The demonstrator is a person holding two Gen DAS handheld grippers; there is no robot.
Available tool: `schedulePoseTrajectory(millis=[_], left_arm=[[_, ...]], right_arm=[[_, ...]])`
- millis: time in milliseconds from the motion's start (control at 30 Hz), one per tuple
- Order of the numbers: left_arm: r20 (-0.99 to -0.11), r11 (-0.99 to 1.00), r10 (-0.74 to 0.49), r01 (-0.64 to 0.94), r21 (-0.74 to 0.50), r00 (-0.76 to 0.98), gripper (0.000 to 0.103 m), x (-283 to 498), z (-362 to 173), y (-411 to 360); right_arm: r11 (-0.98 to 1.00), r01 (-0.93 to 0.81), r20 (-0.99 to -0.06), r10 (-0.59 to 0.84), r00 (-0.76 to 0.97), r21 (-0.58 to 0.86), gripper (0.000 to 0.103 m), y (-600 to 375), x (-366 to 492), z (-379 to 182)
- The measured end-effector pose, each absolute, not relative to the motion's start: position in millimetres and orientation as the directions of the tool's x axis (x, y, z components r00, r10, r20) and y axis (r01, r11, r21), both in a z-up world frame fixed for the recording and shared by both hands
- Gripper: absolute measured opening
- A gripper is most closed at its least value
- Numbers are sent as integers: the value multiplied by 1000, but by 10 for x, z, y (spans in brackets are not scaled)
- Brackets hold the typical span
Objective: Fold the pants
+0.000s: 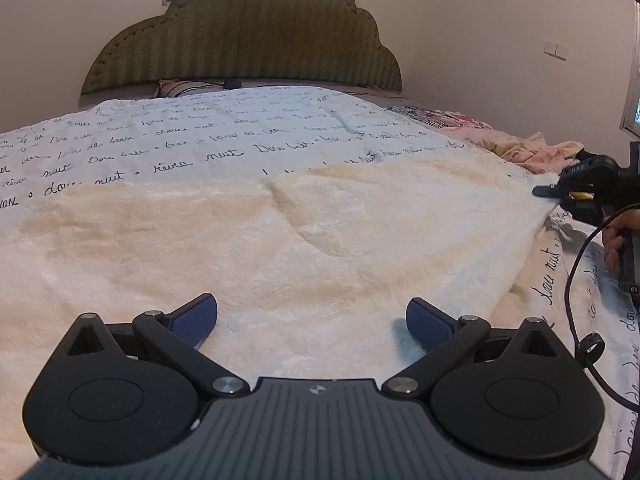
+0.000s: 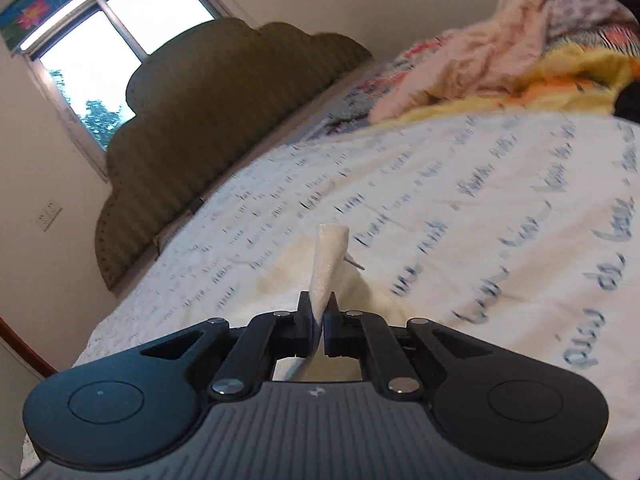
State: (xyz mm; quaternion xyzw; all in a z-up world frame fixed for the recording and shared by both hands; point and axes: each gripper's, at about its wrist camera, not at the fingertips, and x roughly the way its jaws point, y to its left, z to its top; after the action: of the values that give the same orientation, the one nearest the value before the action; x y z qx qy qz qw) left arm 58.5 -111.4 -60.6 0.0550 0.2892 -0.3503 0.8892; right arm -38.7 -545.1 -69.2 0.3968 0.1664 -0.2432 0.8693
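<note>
The cream fleece pants (image 1: pixel 280 240) lay spread on the bed (image 1: pixel 200 132). My right gripper (image 2: pixel 319 320) pinched one corner; my left gripper (image 1: pixel 312 320) gaped empty above them. Next, probably, carrying that corner across.

The pants (image 1: pixel 280 232) are cream-white and fleecy, spread nearly flat and wide across the bed in the left wrist view, filling it from 9 o'clock to 3 o'clock. A diagonal overlapped edge runs from centre toward 4 o'clock, with faint yellowish patches around it. Their far corner at 3 o'clock is lifted (pinched into a narrow upright tongue (image 2: pixel 328 268) of fabric in the right wrist view).
</note>
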Motion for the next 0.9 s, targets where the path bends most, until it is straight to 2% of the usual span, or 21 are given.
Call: schedulePoseTrajectory(millis=[133, 233, 300, 367, 400, 433, 467, 500, 567, 667, 767, 833, 900], left_arm=[[-559, 750, -584, 654, -96, 588, 102, 596, -608, -1139], [-562, 751, -581, 653, -92, 589, 102, 607, -610, -1141], [-564, 753, -576, 653, -83, 591, 102, 603, -611, -1154], [-568, 754, -569, 653, -71, 595, 102, 600, -612, -1171], [-570, 755, -564, 652, -63, 597, 103, 595, -610, -1183], [-572, 758, -557, 650, -53, 602, 103, 583, -606, -1198], [-574, 761, -549, 648, -41, 608, 103, 571, -602, -1215], [-575, 762, -542, 647, -29, 613, 103, 561, -600, -1229], [-572, 766, -532, 643, -10, 624, 103, 540, -600, -1252], [-572, 770, -523, 638, 1, 633, 103, 535, -605, -1257], [-576, 771, -526, 637, -13, 626, 103, 551, -619, -1233], [-577, 771, -532, 636, -28, 620, 103, 566, -619, -1215], [-575, 771, -536, 637, -33, 619, 103, 568, -617, -1195]], right_arm=[[500, 574, -521, -258, 814, 649, 5, -5503, -440, -980], [488, 595, -532, -278, 800, 639, 11, -5492, -475, -861], [437, 657, -530, -388, 754, 614, 22, -5483, -561, -739], [437, 740, -485, -564, 669, 511, 23, -5395, -595, -546], [501, 734, -449, -582, 678, 459, 23, -5347, -528, -449], [599, 687, -436, -533, 725, 411, 23, -5311, -377, -360], [695, 621, -466, -442, 766, 362, 27, -5285, -166, -299], [773, 546, -521, -336, 784, 322, 36, -5265, 79, -278], [859, 420, -625, -161, 764, 292, 39, -5242, 582, -369], [870, 458, -724, -195, 661, 184, 39, -5313, 1158, -591], [849, 486, -689, -228, 688, 205, 40, -5417, 1259, -678], [794, 575, -648, -334, 685, 198, 44, -5432, 1140, -551], [784, 571, -569, -362, 738, 242, 64, -5407, 855, -420]])
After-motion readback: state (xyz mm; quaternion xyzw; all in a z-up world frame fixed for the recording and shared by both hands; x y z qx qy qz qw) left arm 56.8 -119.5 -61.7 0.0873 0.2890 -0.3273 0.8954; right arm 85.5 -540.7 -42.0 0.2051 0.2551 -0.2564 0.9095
